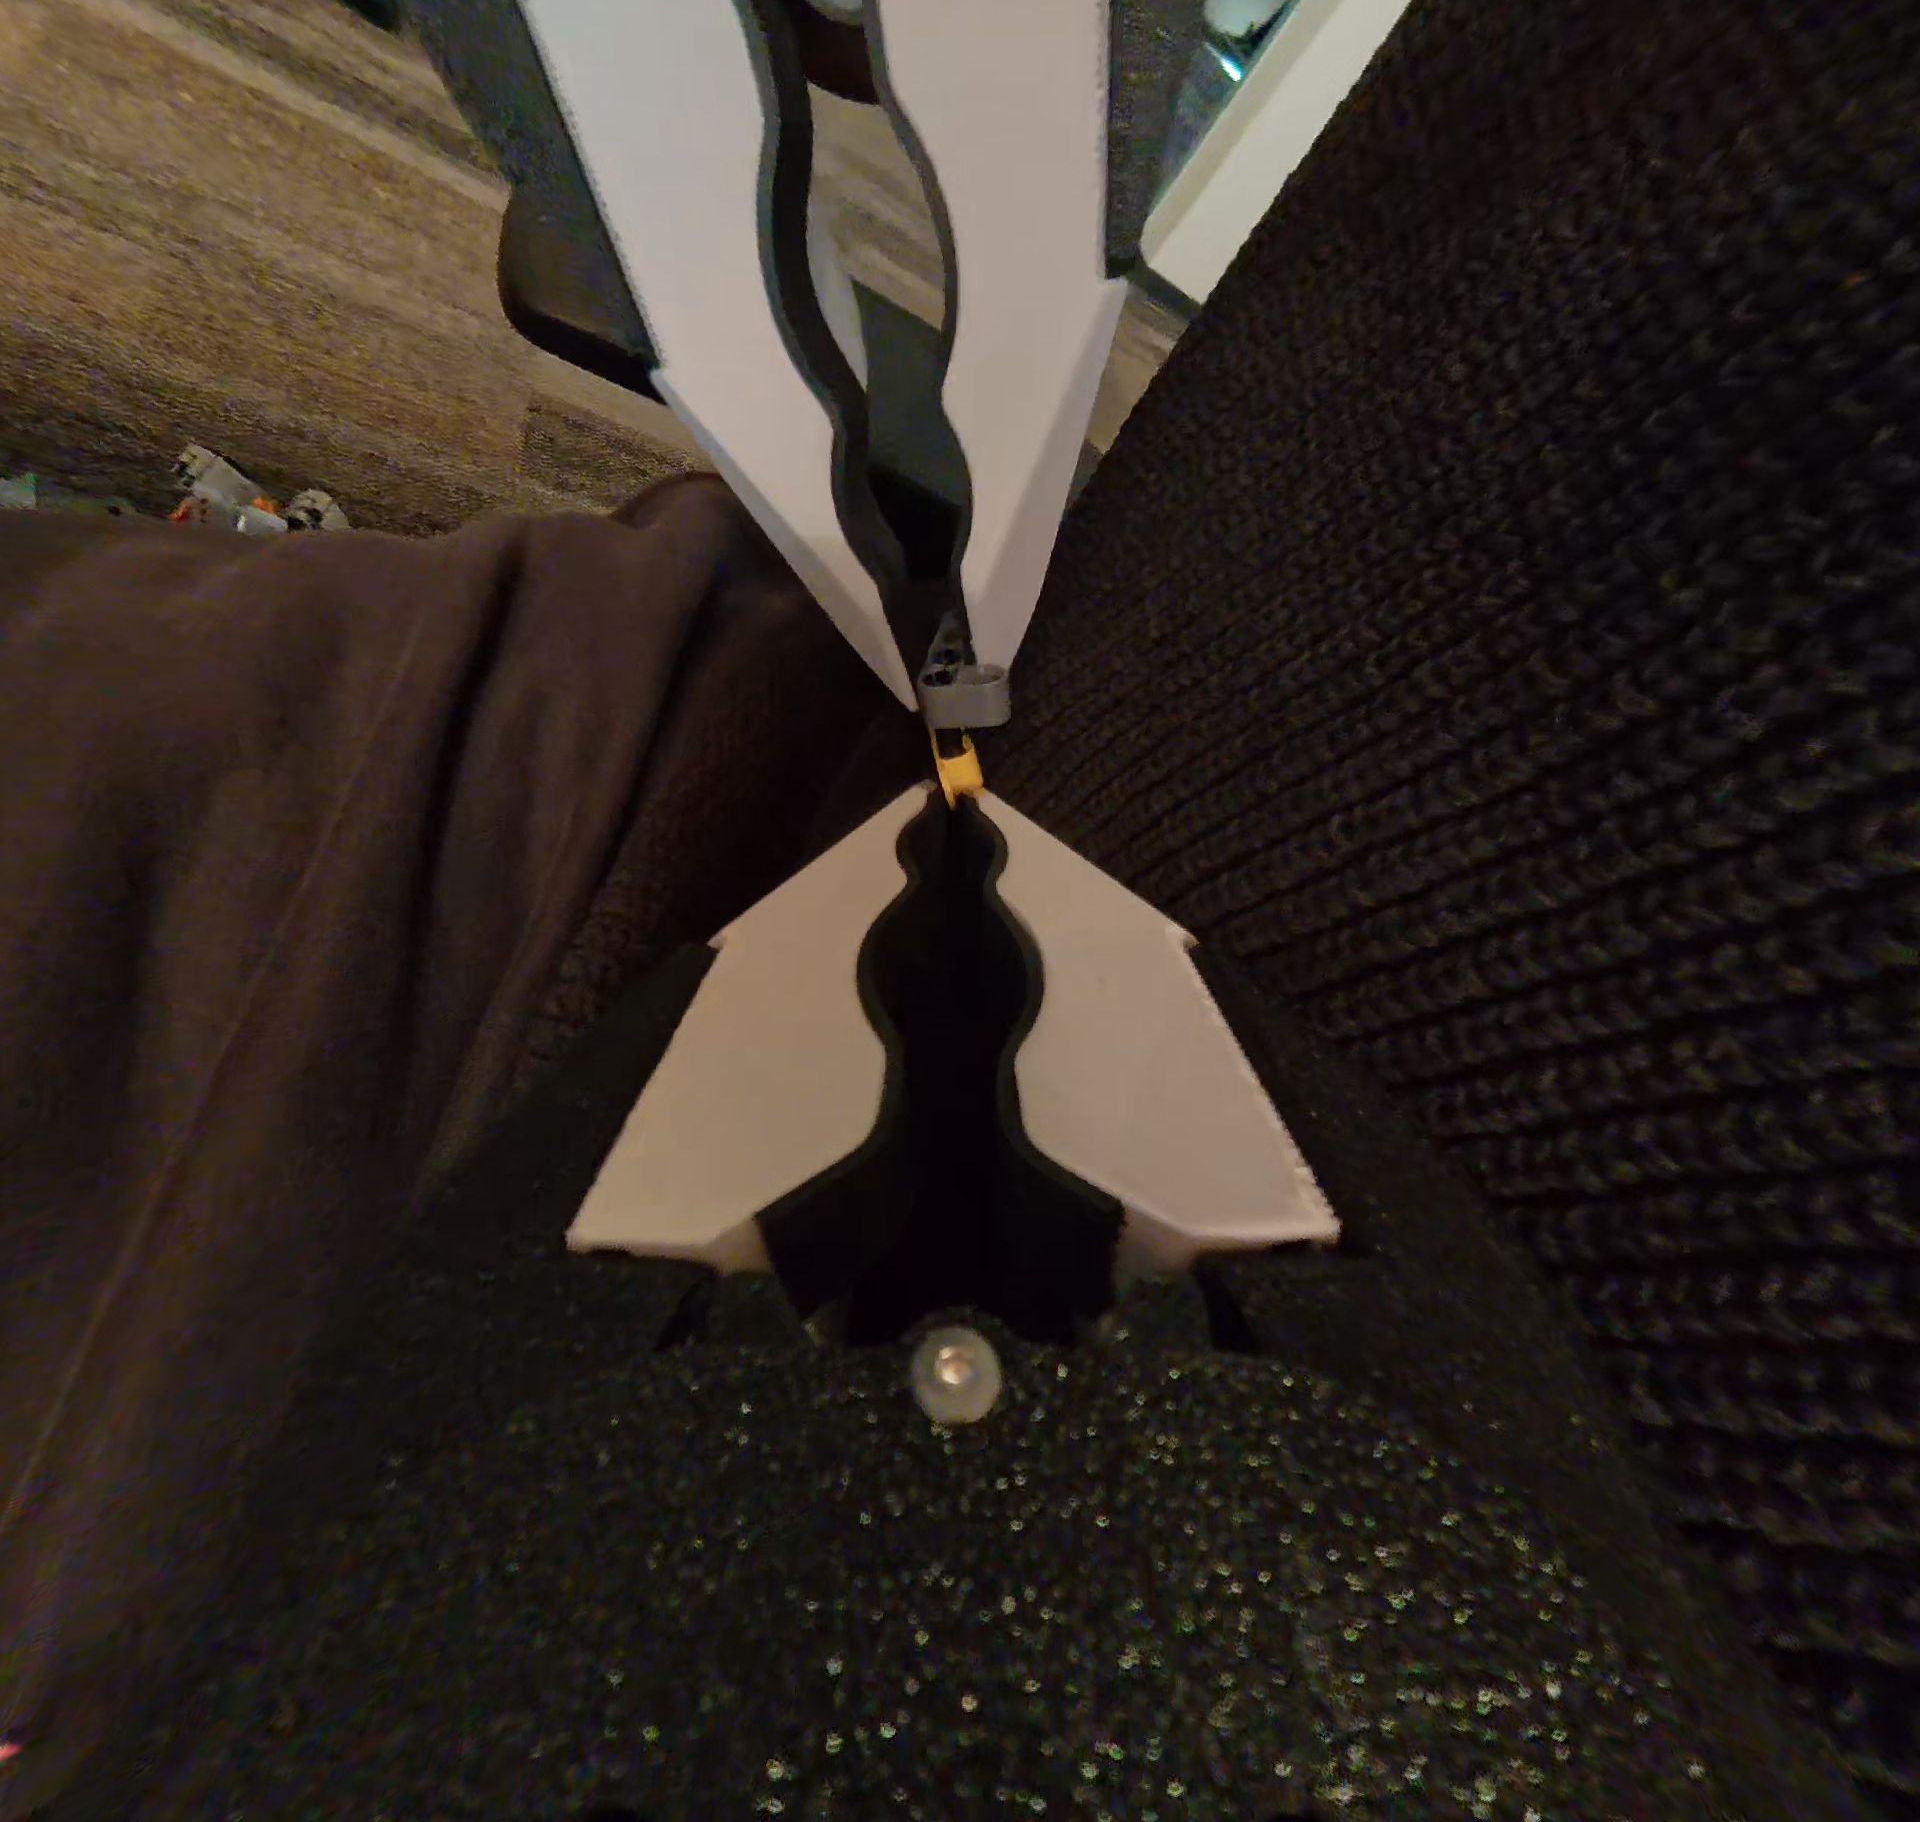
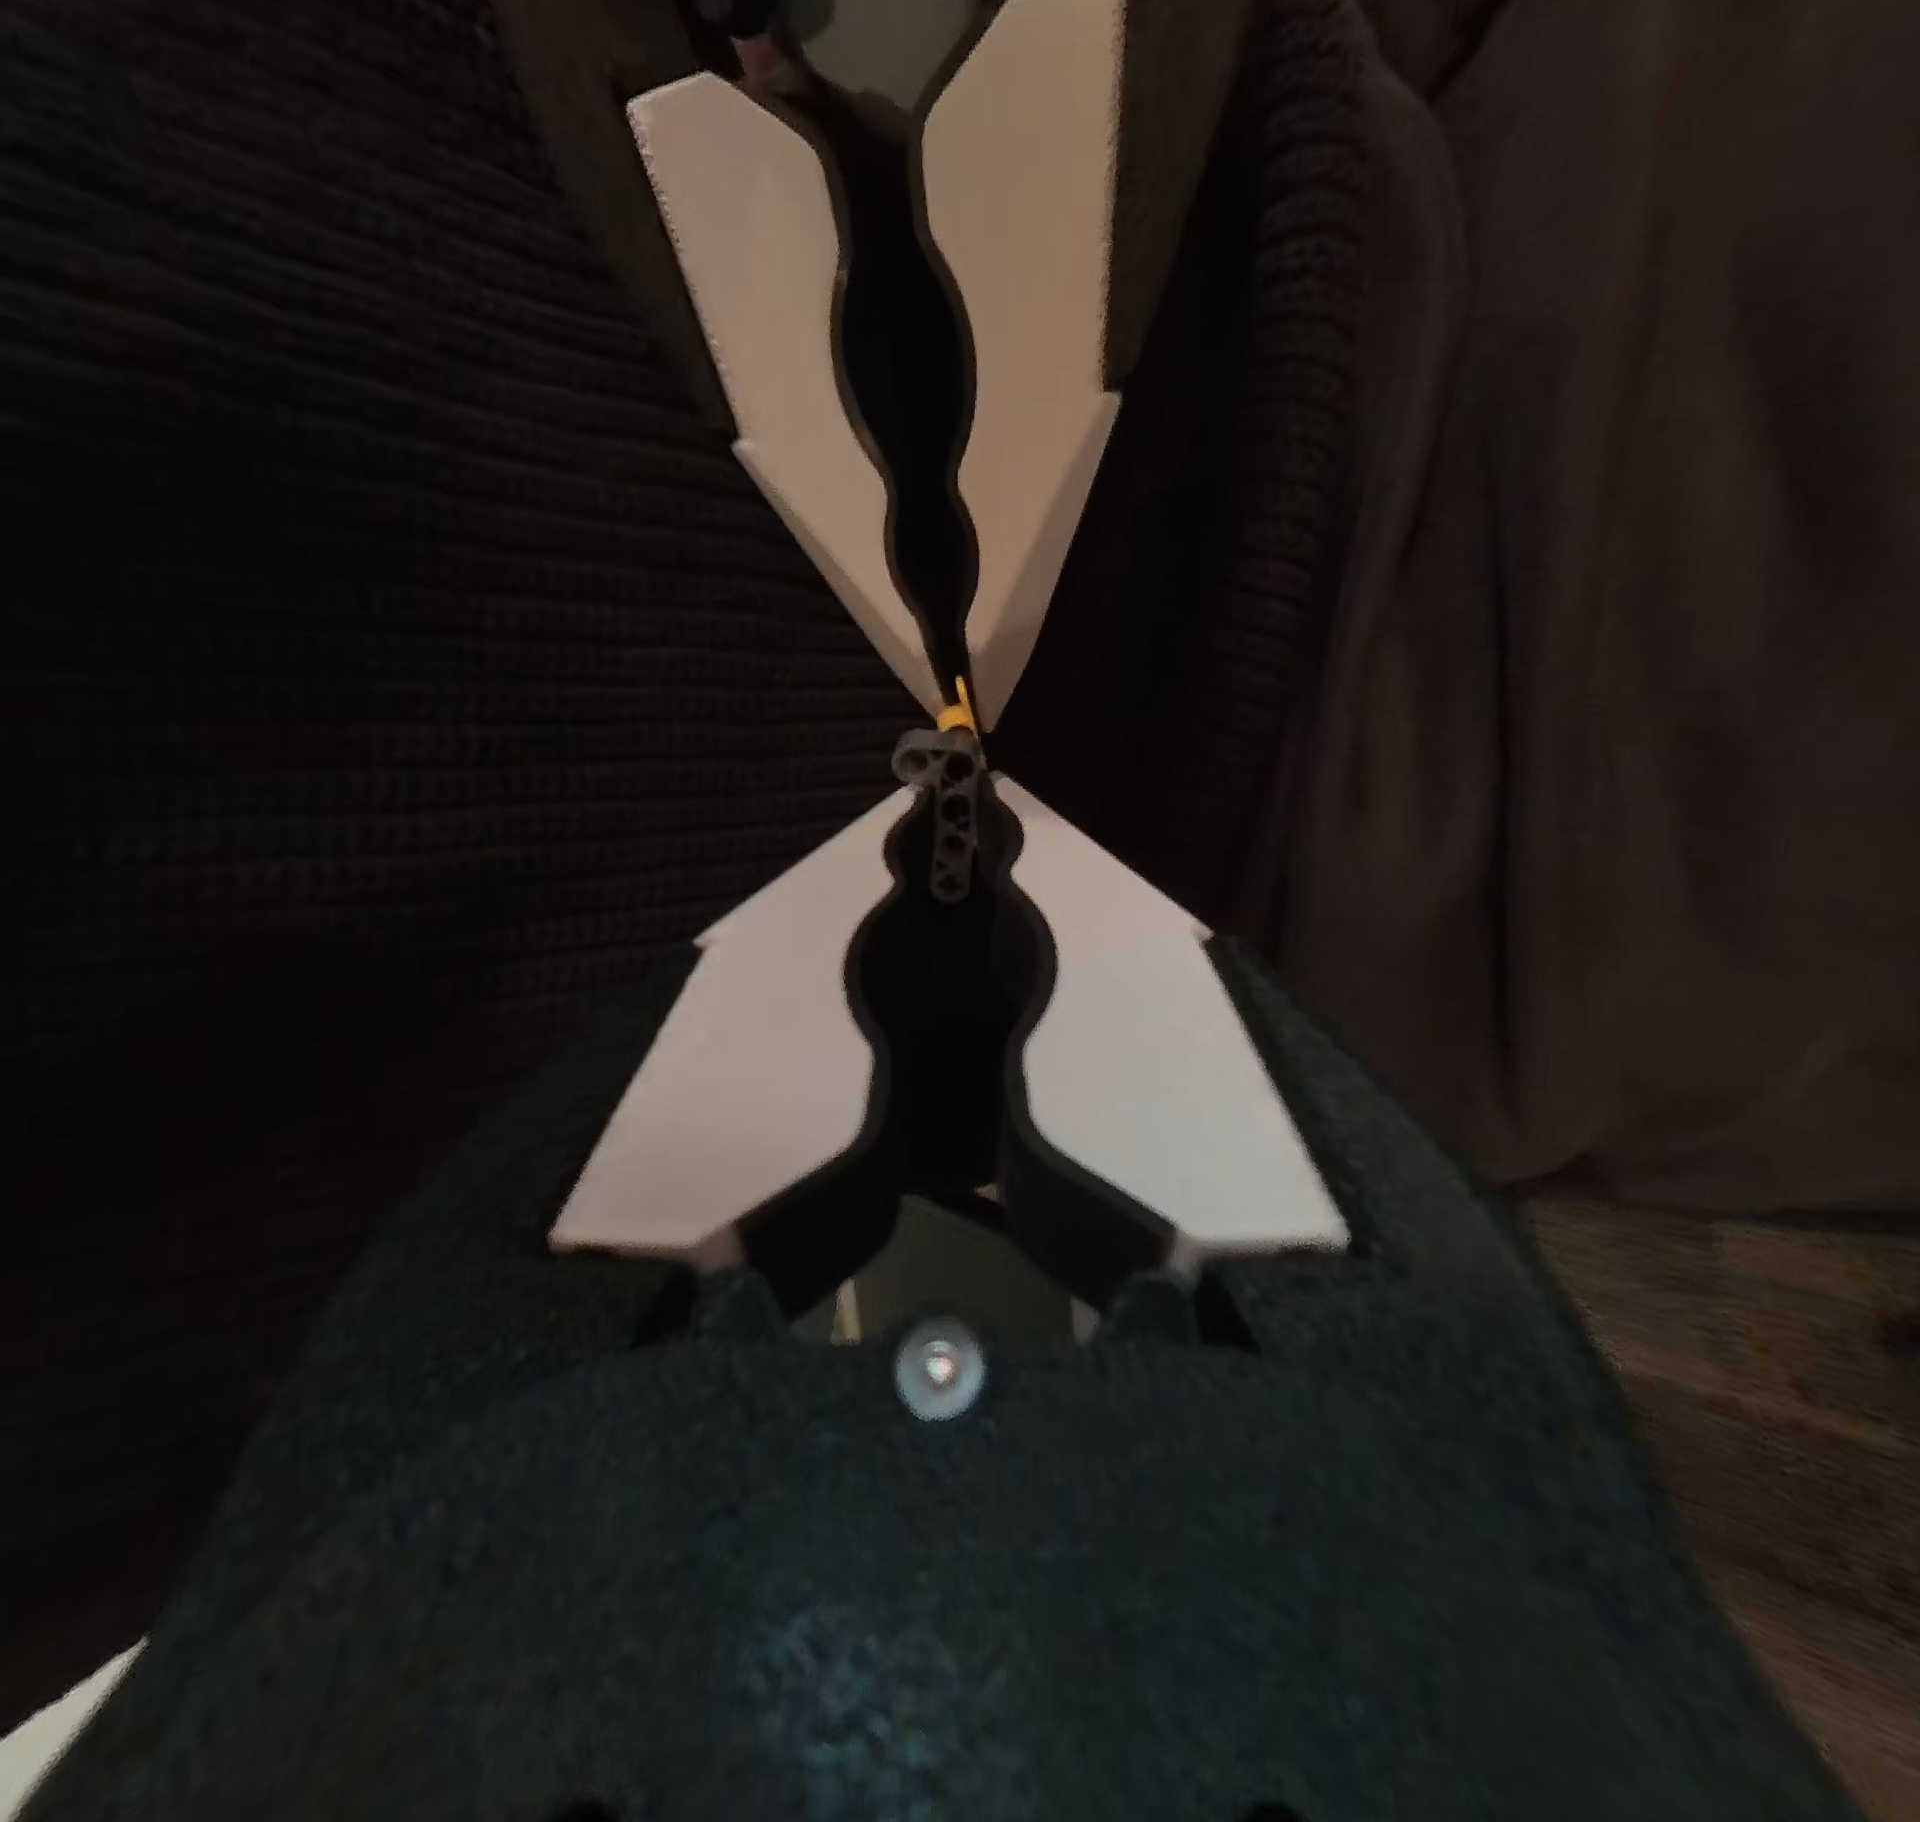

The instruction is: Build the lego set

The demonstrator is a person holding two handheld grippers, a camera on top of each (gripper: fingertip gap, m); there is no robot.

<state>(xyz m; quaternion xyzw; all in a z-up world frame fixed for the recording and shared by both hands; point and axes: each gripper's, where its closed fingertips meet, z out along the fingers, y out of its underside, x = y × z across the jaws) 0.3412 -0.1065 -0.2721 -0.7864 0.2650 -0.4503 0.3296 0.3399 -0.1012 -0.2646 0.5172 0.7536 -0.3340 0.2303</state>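
Observation:
In the left wrist view my left gripper [image 1: 956, 801] is shut on a small yellow pin [image 1: 958, 764] that sticks out past its white fingertips. My right gripper [image 1: 951, 676] comes in from above, tip to tip with it, shut on a grey beam with holes [image 1: 966, 700]. The yellow pin touches the grey beam's end. In the right wrist view my right gripper [image 2: 951, 796] holds the grey beam [image 2: 948, 832] between its jaws. The left gripper [image 2: 956, 697] points down at it with the yellow pin [image 2: 958, 718] against the beam's top.
A person's dark knit garment [image 1: 1507, 733] and brown cloth [image 1: 312, 837] fill the space close behind both grippers. Carpet [image 1: 208, 266] lies at the upper left with several small loose parts [image 1: 249, 505] on it. A white furniture edge [image 1: 1299, 110] shows at the upper right.

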